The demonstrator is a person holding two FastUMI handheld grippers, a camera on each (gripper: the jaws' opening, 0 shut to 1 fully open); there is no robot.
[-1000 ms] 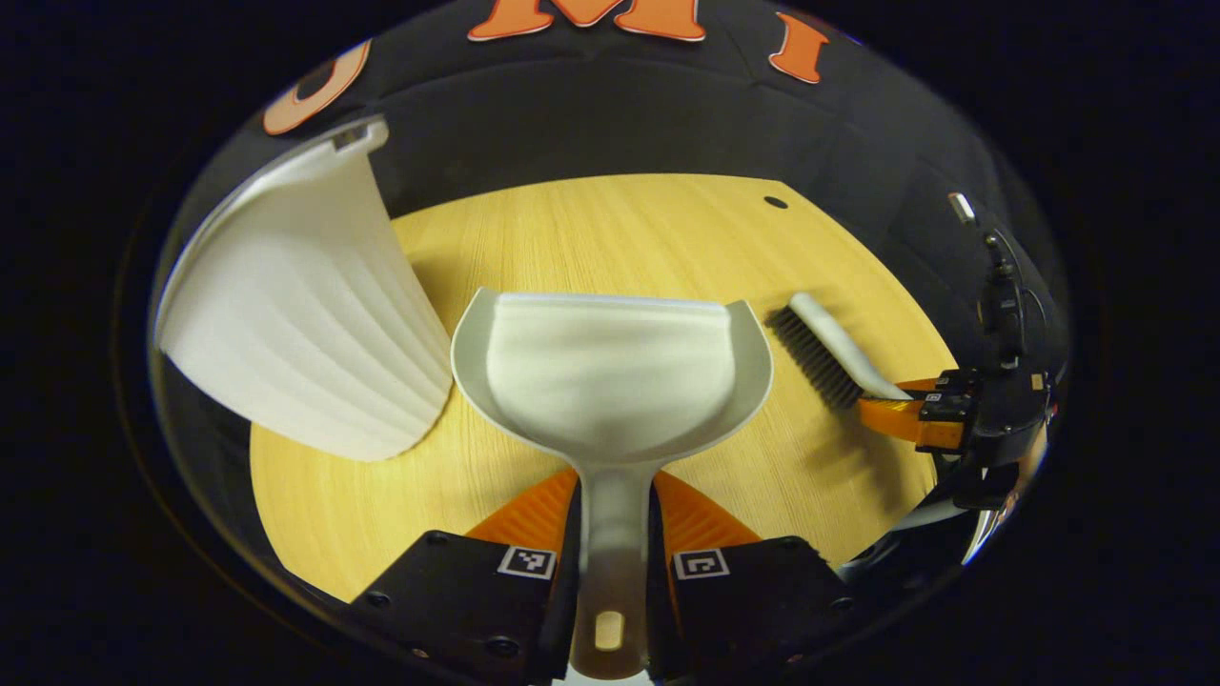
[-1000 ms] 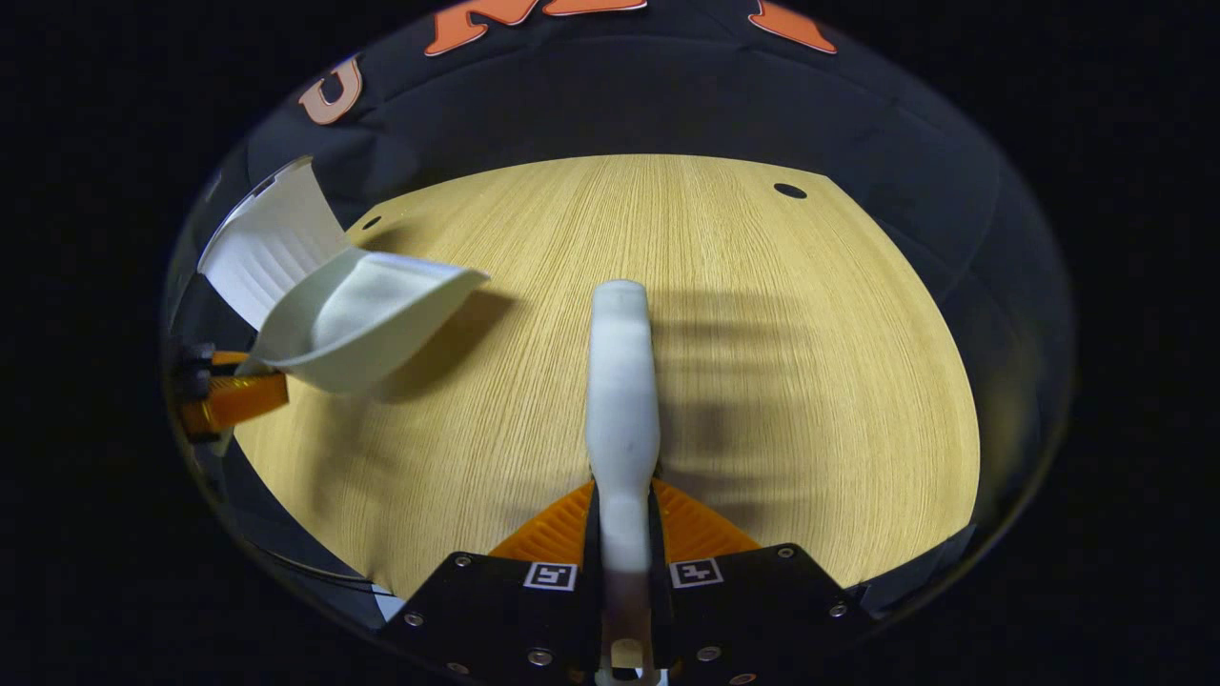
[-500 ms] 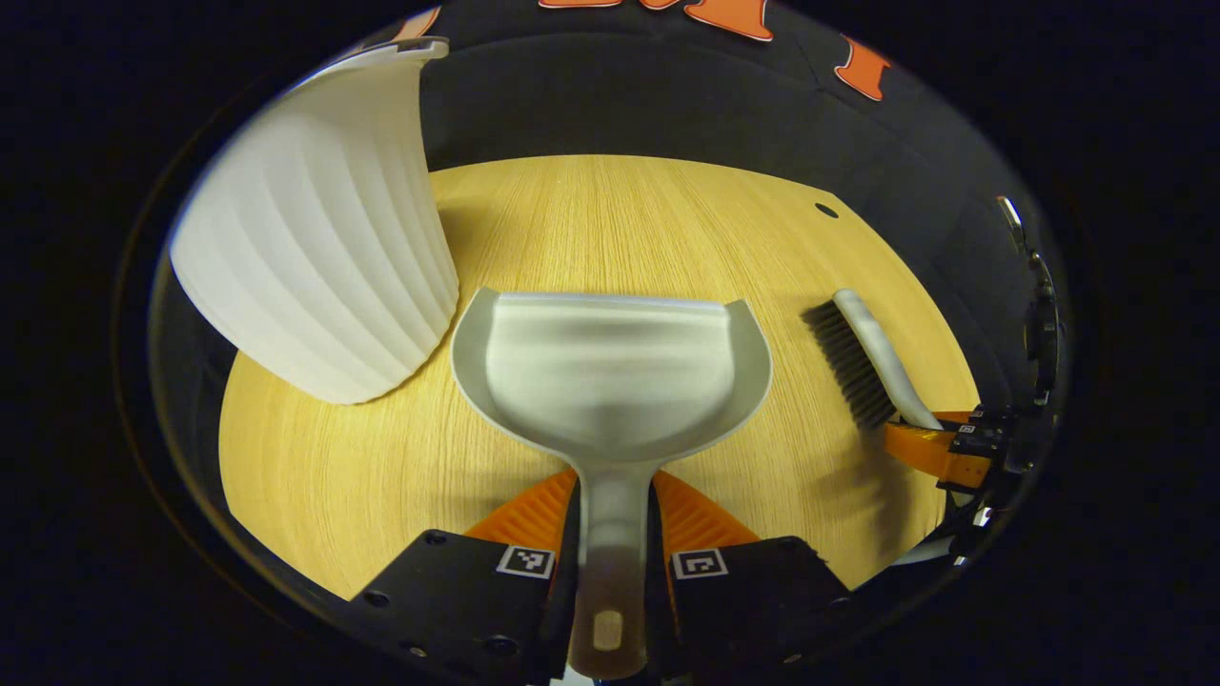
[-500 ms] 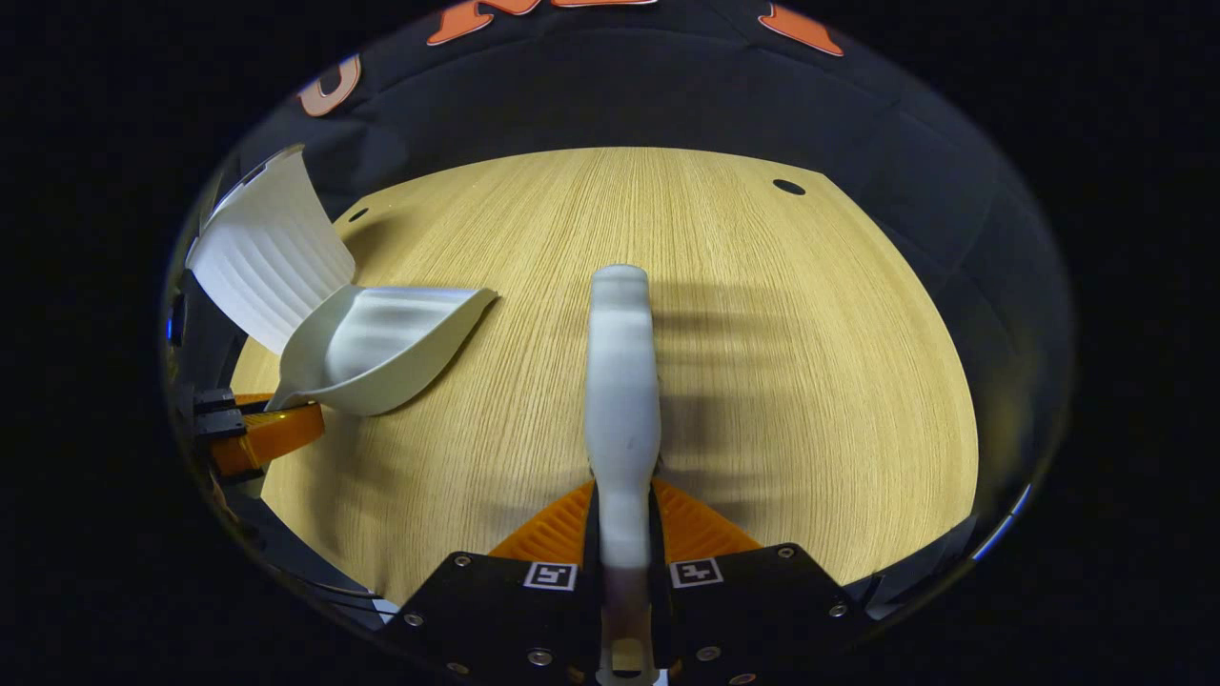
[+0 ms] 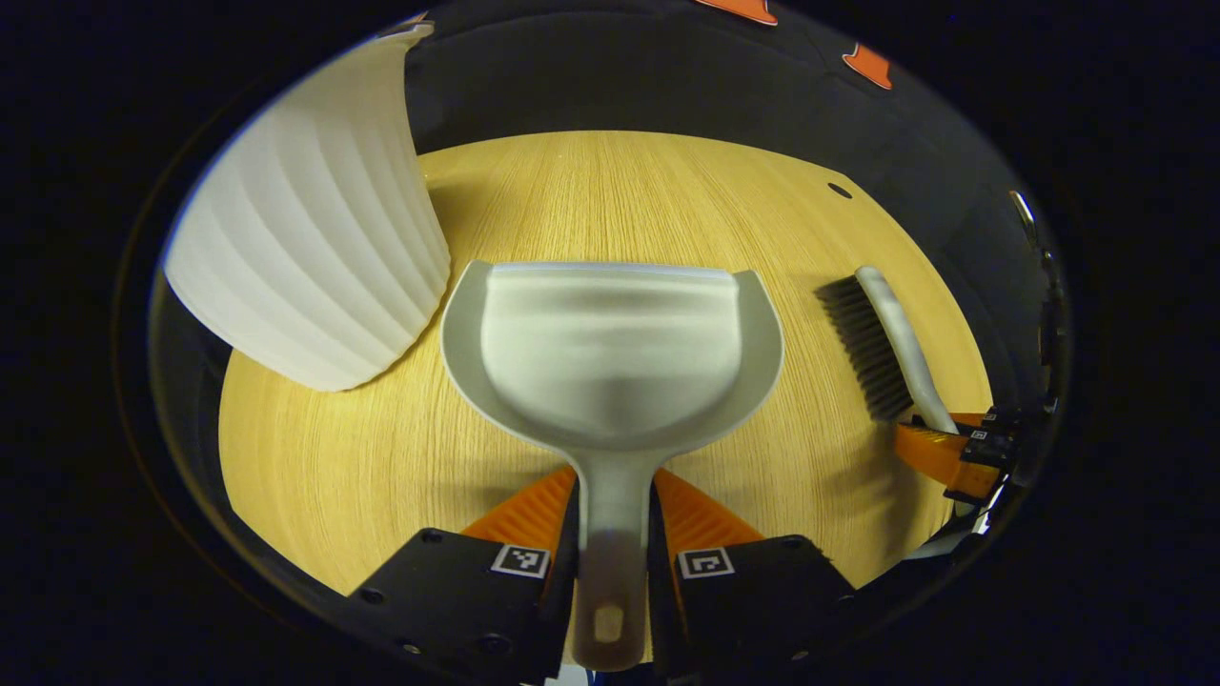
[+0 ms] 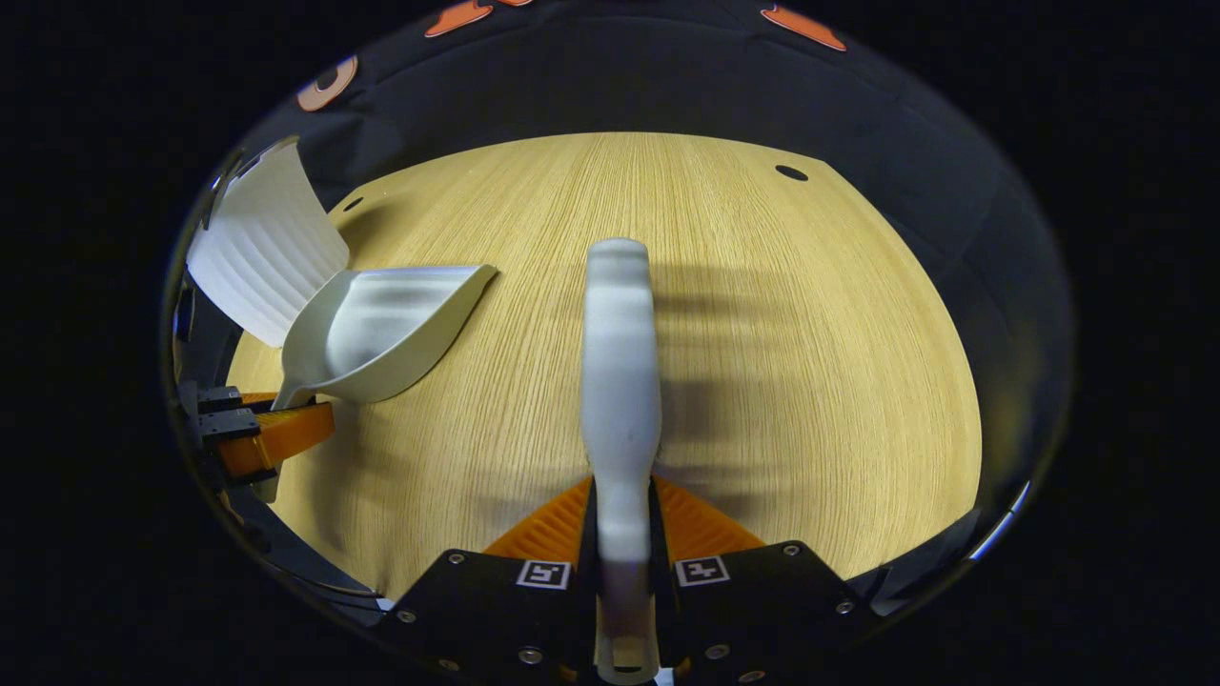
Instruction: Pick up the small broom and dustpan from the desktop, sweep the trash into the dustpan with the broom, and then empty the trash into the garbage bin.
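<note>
My left gripper (image 5: 612,505) is shut on the handle of the pale grey dustpan (image 5: 610,348), whose empty scoop points away over the wooden desktop (image 5: 620,191). To its left stands the white ribbed garbage bin (image 5: 305,219). My right gripper (image 6: 624,519) is shut on the white broom (image 6: 620,362), seen from its back with bristles facing down. In the left gripper view the broom (image 5: 886,338) and right gripper (image 5: 939,448) sit at the right. In the right gripper view the dustpan (image 6: 381,319), bin (image 6: 262,248) and left gripper (image 6: 276,433) are at the left.
The round wooden desktop (image 6: 782,381) has small dark holes near its far edge (image 6: 791,172). The black cloth wall rises behind the table.
The dustpan has come down and away from the bin toward the desktop. The broom has lowered and drawn a little closer to the table.
</note>
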